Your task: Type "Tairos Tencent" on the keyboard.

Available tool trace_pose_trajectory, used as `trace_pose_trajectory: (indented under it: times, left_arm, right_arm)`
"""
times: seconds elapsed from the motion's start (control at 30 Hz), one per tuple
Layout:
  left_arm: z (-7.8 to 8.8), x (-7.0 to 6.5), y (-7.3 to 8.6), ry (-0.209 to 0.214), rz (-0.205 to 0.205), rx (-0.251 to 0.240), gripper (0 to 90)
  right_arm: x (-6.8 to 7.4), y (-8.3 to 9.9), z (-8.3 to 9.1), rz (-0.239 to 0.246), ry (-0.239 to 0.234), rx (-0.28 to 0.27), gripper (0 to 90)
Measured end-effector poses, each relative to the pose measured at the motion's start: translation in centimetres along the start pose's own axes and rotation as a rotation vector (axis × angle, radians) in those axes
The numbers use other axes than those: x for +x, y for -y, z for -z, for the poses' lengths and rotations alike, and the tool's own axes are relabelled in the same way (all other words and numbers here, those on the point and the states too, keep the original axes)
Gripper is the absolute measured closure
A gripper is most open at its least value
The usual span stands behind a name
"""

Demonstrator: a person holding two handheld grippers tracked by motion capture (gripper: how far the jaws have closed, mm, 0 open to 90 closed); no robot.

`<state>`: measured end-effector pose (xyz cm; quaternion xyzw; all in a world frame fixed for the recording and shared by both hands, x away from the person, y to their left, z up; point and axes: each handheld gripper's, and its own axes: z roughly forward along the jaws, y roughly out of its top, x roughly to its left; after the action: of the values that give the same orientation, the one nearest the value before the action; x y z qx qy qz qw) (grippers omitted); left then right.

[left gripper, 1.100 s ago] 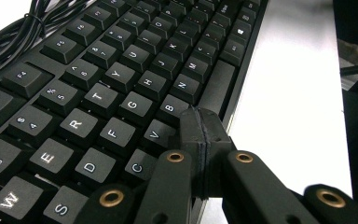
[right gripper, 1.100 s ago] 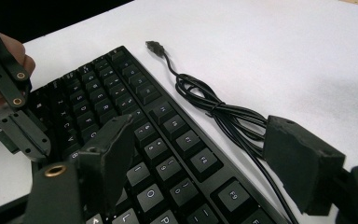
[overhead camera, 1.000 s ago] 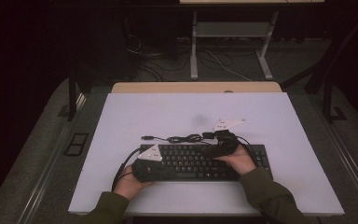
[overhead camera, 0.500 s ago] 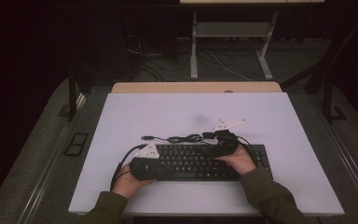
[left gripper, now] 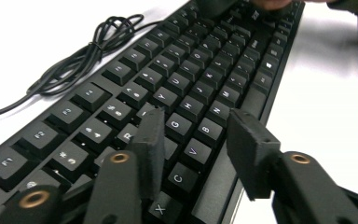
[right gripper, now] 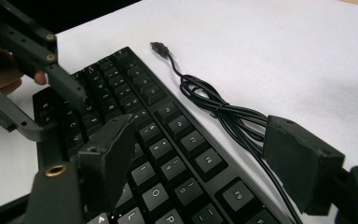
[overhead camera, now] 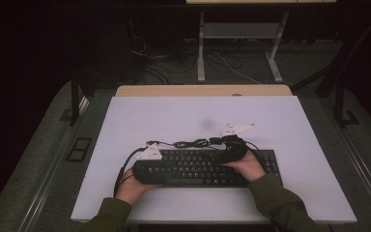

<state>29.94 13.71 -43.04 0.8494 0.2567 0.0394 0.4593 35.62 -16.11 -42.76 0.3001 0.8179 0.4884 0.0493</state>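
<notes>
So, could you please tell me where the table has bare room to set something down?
The far half of the table beyond the cable is bare, as are strips beside either end of the keyboard. The near middle is crowded.

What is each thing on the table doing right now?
keyboard: flat on the table, both grippers over it.
cable: bundled behind the keyboard, plug loose, unplugged.
left gripper: jaws just opening, over the keys, gripping nothing.
right gripper: open, astride the keyboard's back edge.
</notes>
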Motion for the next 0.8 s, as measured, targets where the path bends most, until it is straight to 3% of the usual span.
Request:
trace_pose_trajectory:
  times: [0.57,0.8]
  left_arm:
    - [0.0,0.3,0.0,-0.067,0.011,-0.029,28.5]
    - [0.0,0.4,0.1,-0.074,0.008,-0.029,26.2]
  right_arm:
    - [0.1,0.6,0.8,-0.012,-0.017,0.001,25.4]
    - [0.2,0.7,1.5,-0.011,-0.042,0.021,27.8]
